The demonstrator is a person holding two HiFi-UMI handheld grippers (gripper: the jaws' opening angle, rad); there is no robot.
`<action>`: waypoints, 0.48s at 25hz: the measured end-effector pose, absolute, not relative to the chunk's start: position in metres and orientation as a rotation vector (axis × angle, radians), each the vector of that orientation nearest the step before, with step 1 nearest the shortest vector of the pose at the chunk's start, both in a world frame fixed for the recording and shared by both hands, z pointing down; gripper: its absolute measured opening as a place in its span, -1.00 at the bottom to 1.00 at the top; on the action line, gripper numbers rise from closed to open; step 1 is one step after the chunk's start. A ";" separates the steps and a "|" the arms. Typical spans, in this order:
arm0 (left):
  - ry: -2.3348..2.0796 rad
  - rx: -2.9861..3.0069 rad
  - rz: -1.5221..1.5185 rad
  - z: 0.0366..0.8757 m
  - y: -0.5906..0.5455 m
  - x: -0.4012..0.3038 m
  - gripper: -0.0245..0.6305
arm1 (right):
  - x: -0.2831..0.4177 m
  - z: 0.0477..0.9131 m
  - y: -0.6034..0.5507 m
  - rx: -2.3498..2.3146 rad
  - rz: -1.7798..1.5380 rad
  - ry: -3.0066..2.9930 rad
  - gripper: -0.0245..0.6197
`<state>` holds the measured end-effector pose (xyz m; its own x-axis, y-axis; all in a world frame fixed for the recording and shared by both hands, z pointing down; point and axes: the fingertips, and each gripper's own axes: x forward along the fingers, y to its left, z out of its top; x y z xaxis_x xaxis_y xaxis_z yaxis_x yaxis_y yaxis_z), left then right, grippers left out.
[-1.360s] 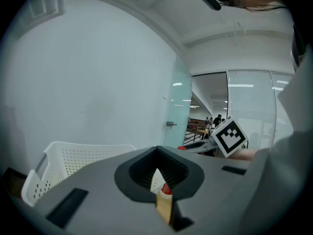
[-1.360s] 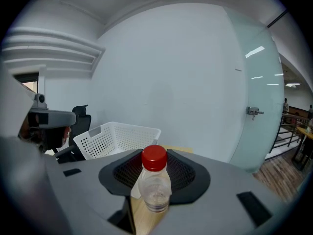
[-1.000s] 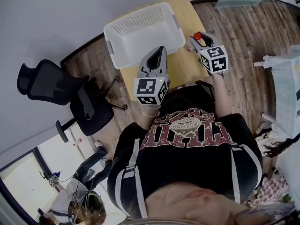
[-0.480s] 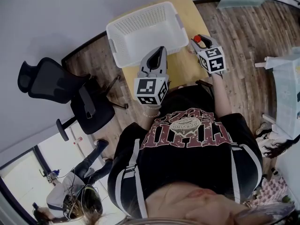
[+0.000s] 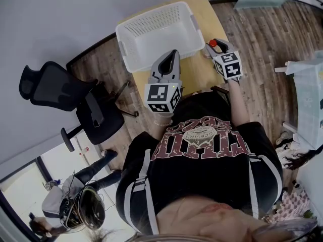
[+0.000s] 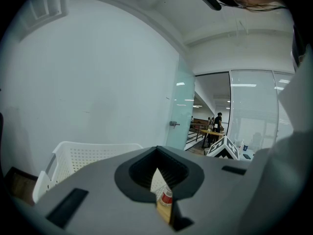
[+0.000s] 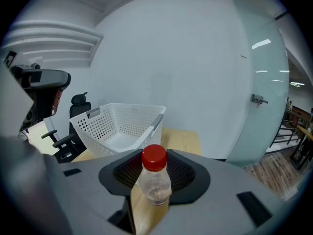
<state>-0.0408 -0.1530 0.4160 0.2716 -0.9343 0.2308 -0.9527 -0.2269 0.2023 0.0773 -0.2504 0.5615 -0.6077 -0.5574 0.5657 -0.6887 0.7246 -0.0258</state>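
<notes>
My right gripper [image 7: 154, 182] is shut on a small clear bottle [image 7: 155, 189] with a red cap [image 7: 154, 158], held upright between the jaws. In the head view the same bottle [image 5: 212, 43] sits at the tip of the right gripper [image 5: 216, 48], over the right edge of the wooden table [image 5: 194, 69]. A white perforated basket [image 5: 156, 33] stands on the table to its left; in the right gripper view the basket [image 7: 120, 126] lies just ahead and left. My left gripper [image 5: 170, 57] hovers shut and empty at the basket's near side. Its own view shows the left gripper [image 6: 161, 190] with only a slit between the jaws.
A black office chair [image 5: 55, 92] stands left of the table on the wood floor. A person in a helmet [image 5: 78, 210] is at the lower left. A glass door [image 7: 266, 97] is to the right, and a white table edge [image 5: 308, 95] at the far right.
My right gripper has carried the bottle a little forward, nearer the basket, which now looms larger in its view. The left gripper has barely moved.
</notes>
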 end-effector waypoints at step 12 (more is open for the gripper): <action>-1.717 2.257 0.080 0.415 -0.149 -0.042 -0.78 | 0.078 0.561 -0.249 0.963 0.326 -2.382 -0.41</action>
